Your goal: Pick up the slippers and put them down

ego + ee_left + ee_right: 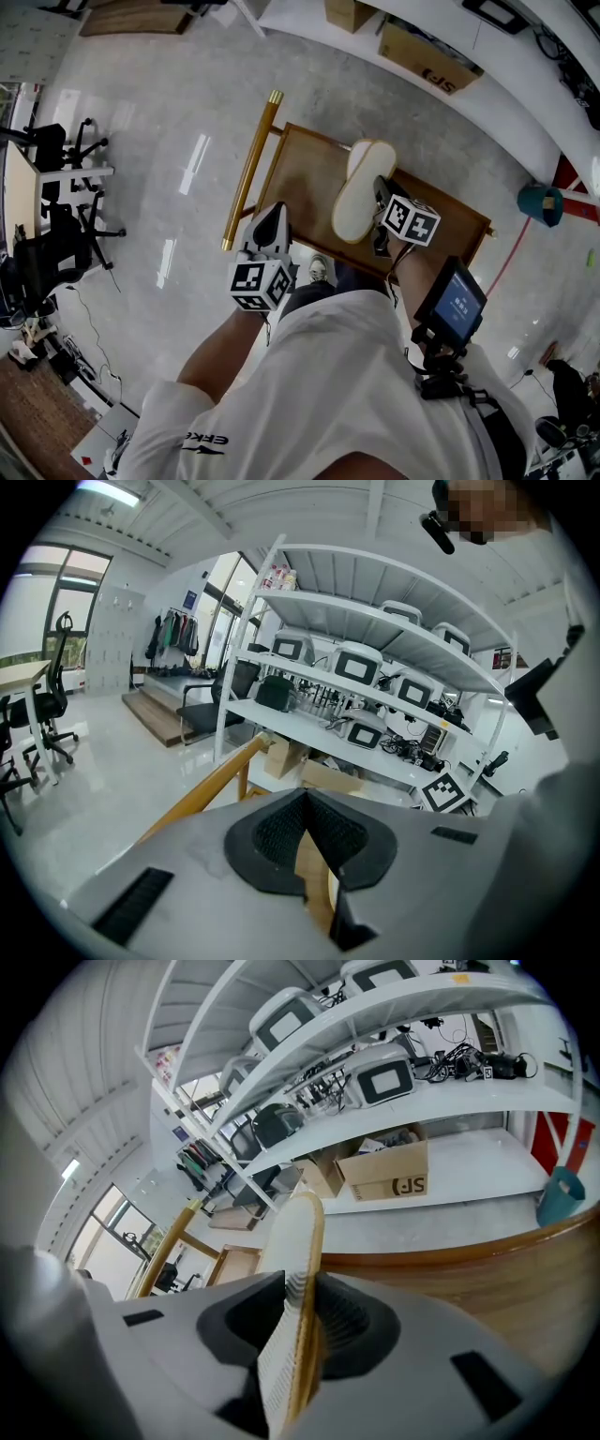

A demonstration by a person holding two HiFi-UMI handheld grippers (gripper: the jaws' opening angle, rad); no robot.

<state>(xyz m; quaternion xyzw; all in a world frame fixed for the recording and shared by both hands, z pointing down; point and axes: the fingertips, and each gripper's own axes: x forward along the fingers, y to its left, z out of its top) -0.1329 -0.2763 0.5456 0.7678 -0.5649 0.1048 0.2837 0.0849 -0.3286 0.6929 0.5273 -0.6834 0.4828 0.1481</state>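
Note:
A cream slipper hangs on edge over the low wooden table, sole side turned to the left. My right gripper is shut on its heel end. In the right gripper view the slipper stands upright between the pads, with its ribbed sole showing, above the wooden tabletop. My left gripper hovers at the table's near left corner. Its jaws meet at the tips with nothing between them, as the left gripper view shows. I see no second slipper.
A gold-coloured rail runs along the table's left side. Cardboard boxes sit under white shelving at the back. A teal bin stands on the floor to the right, and office chairs to the far left. The person's shoe is near the table's front edge.

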